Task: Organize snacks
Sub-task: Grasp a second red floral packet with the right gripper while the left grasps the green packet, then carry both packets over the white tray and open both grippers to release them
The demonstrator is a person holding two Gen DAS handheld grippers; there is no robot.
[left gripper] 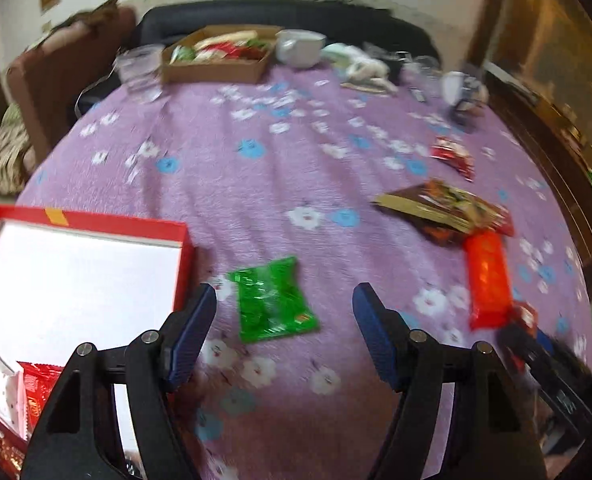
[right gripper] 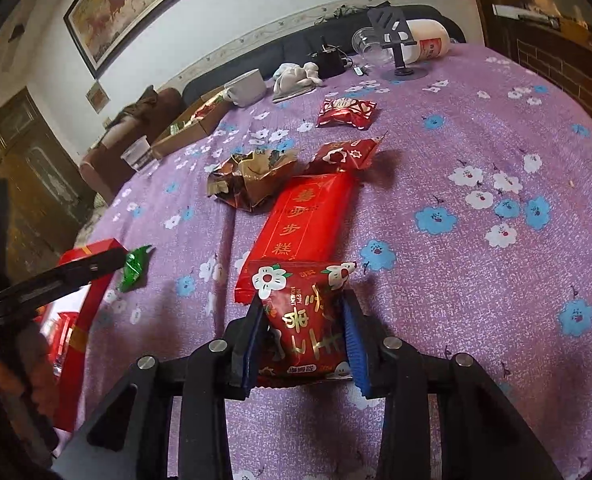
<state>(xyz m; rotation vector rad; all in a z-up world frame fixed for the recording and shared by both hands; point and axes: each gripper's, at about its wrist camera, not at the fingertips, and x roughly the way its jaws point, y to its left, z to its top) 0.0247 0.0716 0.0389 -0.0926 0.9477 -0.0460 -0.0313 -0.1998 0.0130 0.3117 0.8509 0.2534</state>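
1. Fingers of the right gripper [right gripper: 304,336], black arms faced with ribbed blue pads, clamp a crinkly red snack packet [right gripper: 306,320] printed with white flowers and gold characters.
2. Fingers of the left gripper [left gripper: 284,312] stand apart with nothing between them, above the cloth just short of a glossy green sweet wrapper [left gripper: 274,300].
3. Beside the left gripper sits a shallow red box [left gripper: 84,224] with a white inside; a few red and pink packets lie in its near corner.
4. Just beyond the held packet lies a long, flat, rectangular red cake pack [right gripper: 304,220] with gold lettering.
5. Past it are a crumpled brown-and-gold foil bag [right gripper: 252,178] and two more red packets, one touching the cake pack's far end [right gripper: 346,154], one farther off [right gripper: 346,112].
6. Everything rests on a fuzzy purple tablecloth [right gripper: 476,140] dotted with white and blue flowers.
7. At the far edge stand an open cardboard box [left gripper: 216,66] of mixed snacks, a clear plastic cup [left gripper: 140,66] and a white bowl [right gripper: 246,88].
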